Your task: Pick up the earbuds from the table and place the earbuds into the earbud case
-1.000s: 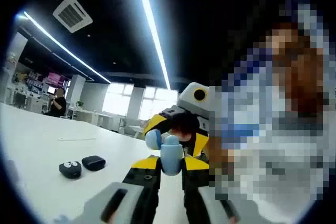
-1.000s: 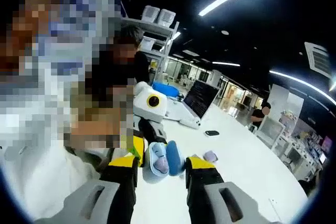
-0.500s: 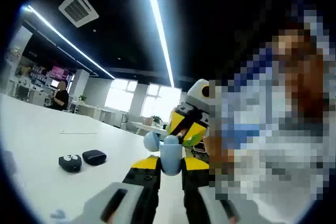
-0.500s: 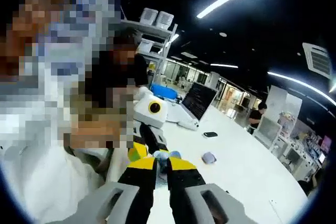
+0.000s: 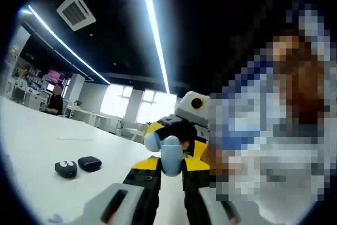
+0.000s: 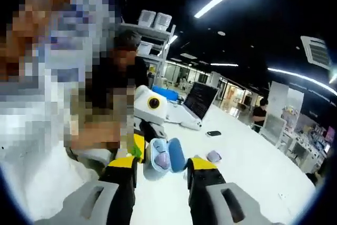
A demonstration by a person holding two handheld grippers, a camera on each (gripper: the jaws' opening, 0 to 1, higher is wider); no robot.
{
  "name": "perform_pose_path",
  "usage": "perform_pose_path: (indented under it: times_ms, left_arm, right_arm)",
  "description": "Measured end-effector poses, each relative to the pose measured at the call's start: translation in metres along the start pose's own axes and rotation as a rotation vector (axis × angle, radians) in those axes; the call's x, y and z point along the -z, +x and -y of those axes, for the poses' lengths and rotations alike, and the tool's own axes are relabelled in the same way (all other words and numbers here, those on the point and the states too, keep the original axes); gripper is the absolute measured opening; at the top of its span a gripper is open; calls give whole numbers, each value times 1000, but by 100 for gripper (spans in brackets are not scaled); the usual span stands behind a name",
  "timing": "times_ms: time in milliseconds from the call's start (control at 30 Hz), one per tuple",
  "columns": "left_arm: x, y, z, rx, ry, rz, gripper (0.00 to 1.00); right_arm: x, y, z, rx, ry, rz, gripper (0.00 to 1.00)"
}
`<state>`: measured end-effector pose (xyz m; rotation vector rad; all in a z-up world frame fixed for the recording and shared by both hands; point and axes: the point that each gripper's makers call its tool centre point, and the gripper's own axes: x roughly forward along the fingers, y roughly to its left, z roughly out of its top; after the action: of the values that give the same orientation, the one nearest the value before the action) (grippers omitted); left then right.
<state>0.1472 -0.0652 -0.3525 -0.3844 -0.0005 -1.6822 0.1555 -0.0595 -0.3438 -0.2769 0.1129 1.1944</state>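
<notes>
In the left gripper view, the left gripper (image 5: 171,166) has its yellow-tipped jaws pinching a pale blue earbud case (image 5: 169,154), which stands upright between the tips with its lid swung open to the left. Just beyond the case the right gripper (image 5: 181,133) faces it, black and yellow with a light grey housing on top. To the left, on the white desk (image 5: 37,148), lie two small dark items side by side, well apart from the case: a rounded black one with pale spots (image 5: 66,168) and a plain black case (image 5: 89,163). A person (image 5: 53,101) sits far off at the desk's far left.

In the right gripper view, the right gripper (image 6: 160,168) has its jaws spread apart, nothing between them. Just past the tips the open earbud case (image 6: 160,157) shows its inside, with a lilac earbud (image 6: 162,159) sitting in the left well. The left gripper (image 6: 145,130) holds it from behind. A second lilac earbud (image 6: 213,156) lies on the desk (image 6: 247,167) to the right of the case, near but not touching it. Farther off stand an open laptop (image 6: 195,106) and a small dark phone (image 6: 213,133), and another person (image 6: 259,115) is at the far right.
</notes>
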Motion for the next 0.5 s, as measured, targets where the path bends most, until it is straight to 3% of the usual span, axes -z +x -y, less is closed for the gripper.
perform_pose_path:
  times_ms: [100, 300, 367, 500]
  left_arm:
    - [-3, 1, 1, 11, -10, 16, 17]
    - [-2, 2, -2, 7, -40, 24, 17]
    - [-2, 3, -3, 6, -46, 25, 17]
    - [-2, 1, -8, 0, -54, 22, 17]
  right_arm:
    - [-2, -2, 1, -8, 35, 18, 35]
    - [-5, -2, 0, 37, -26, 33, 34]
    - [-13, -3, 4, 66, -63, 65, 26]
    - [-5, -4, 6, 92, -63, 45, 25]
